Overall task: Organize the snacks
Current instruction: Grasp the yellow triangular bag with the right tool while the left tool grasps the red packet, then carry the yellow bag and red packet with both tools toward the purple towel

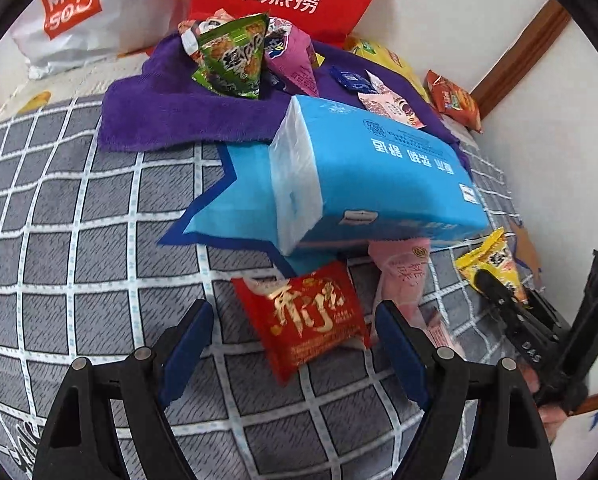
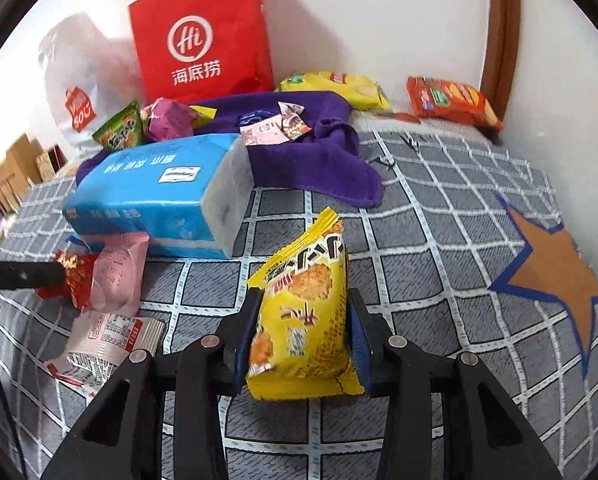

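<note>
My left gripper is open, its jaws on either side of a red snack packet lying on the checked bedspread. A pink packet lies just right of it. My right gripper is shut on a yellow snack packet and holds it above the bedspread; the packet also shows in the left wrist view. A purple towel behind carries a green packet, a magenta packet and small sachets.
A blue tissue pack lies mid-bed. A red paper bag and a white Miniso bag stand against the wall. A yellow chip bag and an orange packet lie at the back right. A white wrapper lies front left.
</note>
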A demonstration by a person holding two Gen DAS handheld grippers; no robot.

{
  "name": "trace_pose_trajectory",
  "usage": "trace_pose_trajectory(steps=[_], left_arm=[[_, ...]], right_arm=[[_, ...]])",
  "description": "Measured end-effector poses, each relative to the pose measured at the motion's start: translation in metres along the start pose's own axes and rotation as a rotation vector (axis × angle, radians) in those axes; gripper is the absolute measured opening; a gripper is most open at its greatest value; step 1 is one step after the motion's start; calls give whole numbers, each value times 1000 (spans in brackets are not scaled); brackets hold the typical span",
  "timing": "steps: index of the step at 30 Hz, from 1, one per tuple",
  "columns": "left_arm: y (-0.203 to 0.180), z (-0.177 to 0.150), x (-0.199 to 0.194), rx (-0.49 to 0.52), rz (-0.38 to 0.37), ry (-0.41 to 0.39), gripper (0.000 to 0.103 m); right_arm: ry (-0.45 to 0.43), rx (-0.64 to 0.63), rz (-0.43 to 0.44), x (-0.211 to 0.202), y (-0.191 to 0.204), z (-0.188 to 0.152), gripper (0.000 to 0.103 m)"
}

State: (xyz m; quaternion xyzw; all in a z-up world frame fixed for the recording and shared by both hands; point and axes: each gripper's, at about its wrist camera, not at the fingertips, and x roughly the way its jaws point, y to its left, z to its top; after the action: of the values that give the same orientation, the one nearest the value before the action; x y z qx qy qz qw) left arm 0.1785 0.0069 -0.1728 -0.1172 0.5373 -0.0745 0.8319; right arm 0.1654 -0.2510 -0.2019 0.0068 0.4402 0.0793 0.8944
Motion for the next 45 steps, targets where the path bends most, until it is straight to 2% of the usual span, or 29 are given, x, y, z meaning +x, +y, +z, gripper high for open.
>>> trace_pose_trajectory(steps=[5, 8, 9, 10, 13, 16, 19, 21, 24, 27, 41, 43, 45], left_arm=[[-20, 0, 11, 86, 131, -41, 81], [-31, -3, 16, 171, 225, -62, 70], [-33, -4, 15, 192, 226, -69, 62], [-33, -5, 12, 204, 207, -75, 48], [-19, -4, 3, 180, 175, -68, 40], [4, -11, -11, 140, 166, -85, 40], [25, -20, -20, 114, 217, -106, 40], [37, -24, -23, 99, 211, -121, 42], [42, -31, -25, 71, 189, -172, 42], [40, -37, -24, 75, 204, -225, 42], [31, -35, -19, 113, 240, -213, 45], [31, -35, -20, 111, 238, -216, 39], [31, -34, -21, 104, 232, -213, 38]], right_arm=[[34, 39, 34, 7, -6, 0, 46], [34, 41, 36, 8, -6, 0, 46], [35, 41, 36, 8, -6, 0, 46], [34, 41, 37, 8, -6, 0, 46], [34, 41, 37, 8, -6, 0, 46], [34, 33, 28, 8, -4, 0, 46], [36, 25, 19, 8, -3, 0, 46], [37, 21, 17, 8, -3, 0, 47], [39, 16, 12, 9, -2, 0, 47], [41, 3, -2, 9, 0, 0, 47], [35, 33, 41, 7, -7, -1, 49], [33, 42, 49, 7, -8, -1, 49], [30, 47, 43, 6, -8, -1, 45]])
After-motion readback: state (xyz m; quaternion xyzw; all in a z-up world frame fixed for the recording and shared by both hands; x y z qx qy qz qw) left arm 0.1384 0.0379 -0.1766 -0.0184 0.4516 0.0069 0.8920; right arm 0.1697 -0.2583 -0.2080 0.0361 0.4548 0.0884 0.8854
